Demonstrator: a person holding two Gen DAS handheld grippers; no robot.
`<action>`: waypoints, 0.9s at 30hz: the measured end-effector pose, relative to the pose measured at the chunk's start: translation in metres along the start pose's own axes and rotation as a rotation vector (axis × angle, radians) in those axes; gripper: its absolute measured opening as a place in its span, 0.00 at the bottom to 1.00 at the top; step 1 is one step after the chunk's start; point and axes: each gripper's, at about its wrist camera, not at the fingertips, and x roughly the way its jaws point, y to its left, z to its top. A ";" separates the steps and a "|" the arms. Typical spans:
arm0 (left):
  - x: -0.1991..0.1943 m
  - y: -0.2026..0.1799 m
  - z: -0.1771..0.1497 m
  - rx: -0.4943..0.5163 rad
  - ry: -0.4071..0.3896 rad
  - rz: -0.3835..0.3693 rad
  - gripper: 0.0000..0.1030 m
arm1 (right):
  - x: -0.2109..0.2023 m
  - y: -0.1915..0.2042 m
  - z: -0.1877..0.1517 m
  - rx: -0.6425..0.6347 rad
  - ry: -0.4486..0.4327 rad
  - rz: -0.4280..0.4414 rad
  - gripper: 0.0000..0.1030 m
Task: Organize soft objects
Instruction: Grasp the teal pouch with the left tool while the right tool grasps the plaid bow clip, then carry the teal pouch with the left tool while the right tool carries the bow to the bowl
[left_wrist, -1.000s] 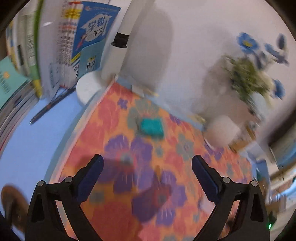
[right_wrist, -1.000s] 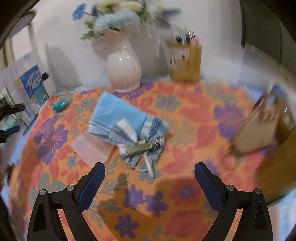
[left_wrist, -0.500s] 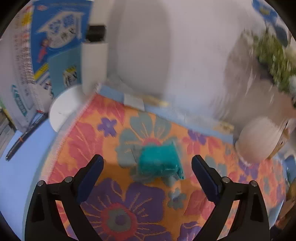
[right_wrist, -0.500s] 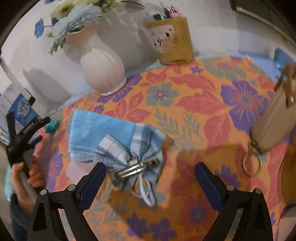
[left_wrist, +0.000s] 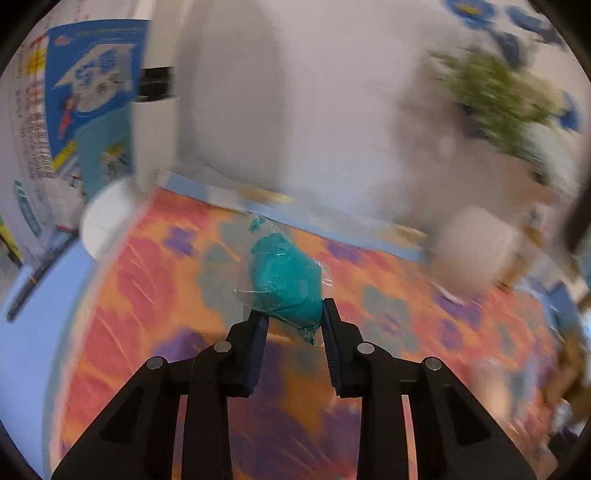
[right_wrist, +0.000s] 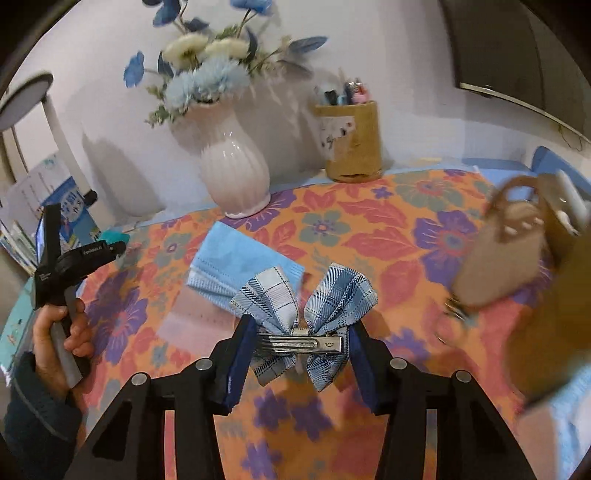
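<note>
Right tool (right_wrist: 299, 341): clenched on the plaid hair bow (right_wrist: 306, 314), its blue pads pressing the two ends of the bow's metal clip. A second ago these fingers stood wide apart above the bow, which lay on the tabletop.
Hair bow: now held up between the fingers, seemingly just clear of the cloth, the plaid loops fanning out beyond the clip.
Left tool (left_wrist: 293, 325): clenched on the teal packet (left_wrist: 286, 280), a soft teal lump in clear wrap, gripped at its near end. Half a second ago the fingers were wide open with the packet lying between them on the cloth.
Teal packet: sticks out forward of the fingers; the view is blurred, so I cannot tell whether it is lifted or touching the cloth.
Face mask (right_wrist: 240, 266): the light blue folded mask lies flat on the floral cloth (right_wrist: 369, 229) just behind the bow, not held by anything.
Tan bag (right_wrist: 506, 251): stands at the right side of the tabletop, blurred.
Vase of flowers (right_wrist: 232, 166): farther back by the wall, with a pencil cup (right_wrist: 351, 144) to its right.
Books (left_wrist: 92, 110): upright at the far left by a white lamp post (left_wrist: 155, 140).
Meaning for the task: both soft items have gone from lying loose to being gripped, so the picking step looks done for these two; carrying them to a common spot likely comes next, and the mask remains to be dealt with.
</note>
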 end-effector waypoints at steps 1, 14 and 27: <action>-0.012 -0.012 -0.006 0.028 0.015 -0.038 0.25 | -0.007 -0.006 -0.002 0.011 0.016 0.016 0.47; -0.072 -0.091 -0.134 0.197 0.206 -0.248 0.25 | -0.014 -0.022 -0.046 -0.024 0.266 -0.051 0.62; -0.065 -0.088 -0.144 0.200 0.206 -0.251 0.25 | 0.005 -0.018 -0.047 -0.069 0.230 -0.092 0.80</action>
